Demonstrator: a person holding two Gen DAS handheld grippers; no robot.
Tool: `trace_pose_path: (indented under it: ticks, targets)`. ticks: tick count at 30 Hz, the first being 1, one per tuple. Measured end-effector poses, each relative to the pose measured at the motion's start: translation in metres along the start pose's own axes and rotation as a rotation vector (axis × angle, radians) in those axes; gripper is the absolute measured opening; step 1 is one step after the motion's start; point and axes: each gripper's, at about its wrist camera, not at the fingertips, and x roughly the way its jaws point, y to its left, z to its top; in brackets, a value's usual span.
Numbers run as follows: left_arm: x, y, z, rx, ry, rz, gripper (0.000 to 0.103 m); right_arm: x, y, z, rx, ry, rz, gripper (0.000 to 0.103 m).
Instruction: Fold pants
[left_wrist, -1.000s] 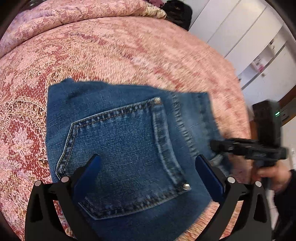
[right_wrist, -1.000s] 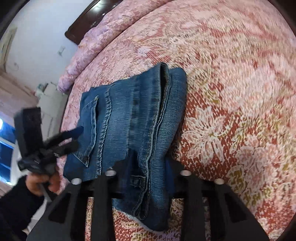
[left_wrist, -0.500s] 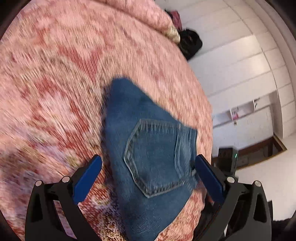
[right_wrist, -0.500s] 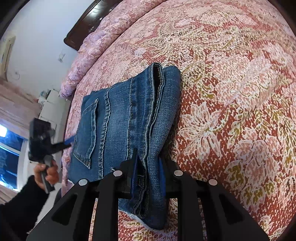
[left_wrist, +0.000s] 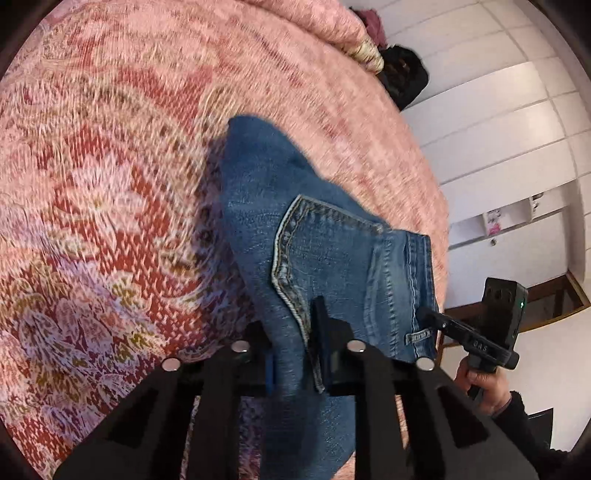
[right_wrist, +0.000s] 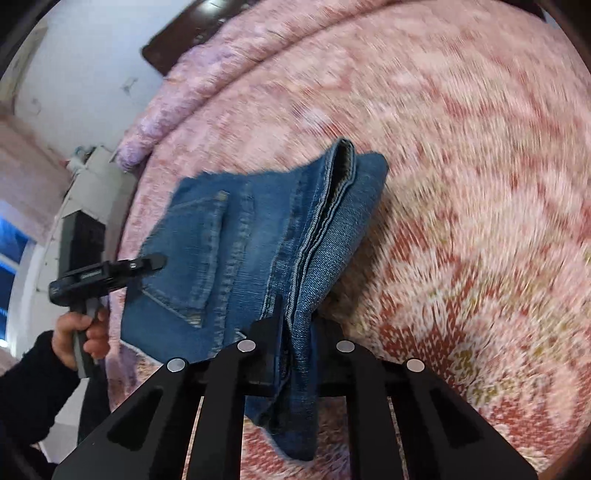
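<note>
Folded blue jeans (left_wrist: 332, 258) hang lifted above the pink patterned bedspread (left_wrist: 110, 184). My left gripper (left_wrist: 295, 354) is shut on the near edge of the jeans beside the back pocket. My right gripper (right_wrist: 295, 332) is shut on the stacked seam edge of the jeans (right_wrist: 258, 240). Each gripper shows in the other's view: the right one (left_wrist: 436, 321) at the waistband corner, the left one (right_wrist: 155, 262) at the pocket side. The cloth inside both jaws is hidden.
The bedspread (right_wrist: 461, 184) fills most of both views, with pillows (right_wrist: 207, 74) and a dark headboard at the far end. White cupboards (left_wrist: 517, 129) and a dark bundle (left_wrist: 402, 74) stand past the bed's edge. A window shows at left in the right wrist view.
My left gripper has closed on the jeans' edge; it was open a second ago. Both grippers have lifted the folded jeans, which now hang and swing over the bed.
</note>
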Motion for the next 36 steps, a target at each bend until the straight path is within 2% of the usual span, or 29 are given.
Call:
trace_pose_path:
  ticks: [3,9,13,16,17,18,19,21,23,25,27,28,31,33,36]
  targets:
    - [-0.011,-0.02,0.002,0.063,-0.038,-0.002,0.014,-0.018,0.018,0.008,-0.073,-0.027,-0.023,0.01]
    - [-0.043,-0.041,0.025,0.138,-0.145,-0.034,0.014,-0.04,0.026,0.042,-0.093,-0.112,-0.003,0.01]
    - [-0.047,-0.028,0.04,0.104,-0.132,0.0,0.014,-0.01,0.029,0.062,-0.08,-0.089,0.004,0.01]
    - [-0.03,-0.011,0.037,0.088,-0.092,0.068,0.017,0.025,0.02,0.055,-0.047,-0.043,-0.016,0.01]
    - [-0.017,0.0,0.033,0.064,-0.063,0.104,0.02,0.038,0.017,0.051,-0.046,-0.024,-0.037,0.01]
    - [-0.003,0.008,0.031,0.039,-0.04,0.133,0.035,0.057,0.01,0.044,-0.032,0.015,-0.092,0.01]
    - [0.004,0.019,0.028,0.017,-0.032,0.157,0.05,0.067,0.001,0.038,0.008,0.02,-0.089,0.012]
    - [0.004,0.033,0.019,-0.046,-0.076,0.102,0.051,0.066,-0.021,0.031,0.155,-0.023,-0.017,0.021]
    - [0.001,0.034,0.014,-0.085,-0.098,0.083,0.054,0.064,-0.026,0.027,0.207,-0.031,0.011,0.025]
    - [-0.005,0.029,0.011,-0.086,-0.106,0.097,0.073,0.057,-0.021,0.028,0.18,-0.02,-0.02,0.032]
    - [-0.021,0.018,0.005,-0.061,-0.144,0.181,0.085,0.045,-0.019,0.027,0.185,-0.035,-0.056,0.034]
    - [-0.033,0.012,0.0,-0.042,-0.178,0.236,0.087,0.038,-0.019,0.024,0.193,-0.054,-0.065,0.034]
    - [-0.06,0.001,-0.016,-0.038,-0.245,0.27,0.088,0.011,-0.012,0.013,0.222,-0.134,-0.031,0.034]
    - [-0.071,-0.001,-0.024,-0.034,-0.282,0.217,0.088,0.003,0.001,0.006,0.226,-0.158,0.07,0.034]
    - [-0.072,-0.02,-0.046,0.023,-0.26,0.169,0.089,0.009,0.019,0.002,0.223,-0.143,0.18,0.034]
